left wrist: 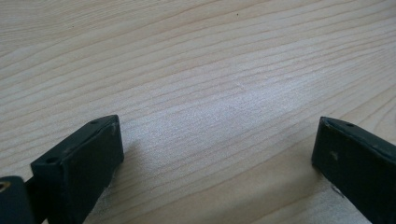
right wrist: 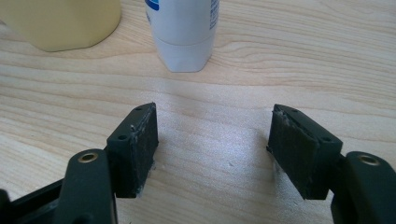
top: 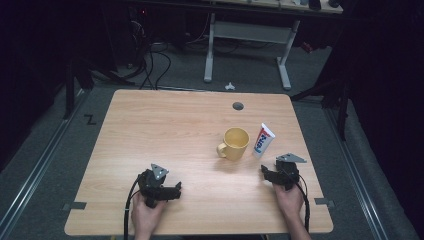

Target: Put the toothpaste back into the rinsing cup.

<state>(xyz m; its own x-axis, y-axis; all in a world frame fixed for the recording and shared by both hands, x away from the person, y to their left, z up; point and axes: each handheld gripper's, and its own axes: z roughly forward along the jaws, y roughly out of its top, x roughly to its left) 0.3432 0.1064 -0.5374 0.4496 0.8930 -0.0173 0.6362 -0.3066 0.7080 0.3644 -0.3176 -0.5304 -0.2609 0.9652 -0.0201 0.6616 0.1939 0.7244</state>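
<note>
high view: toothpaste tube (top: 263,140) beside mug (top: 235,144).

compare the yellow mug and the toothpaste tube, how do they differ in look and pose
The yellow mug is squat, round and open-topped, with a handle to its left; the toothpaste tube is slim, flat and white with blue and red print. The mug sits level on its base, while the tube stands on its cap, leaning slightly. Both are upright on the table, side by side, ahead of the open right gripper.
</note>
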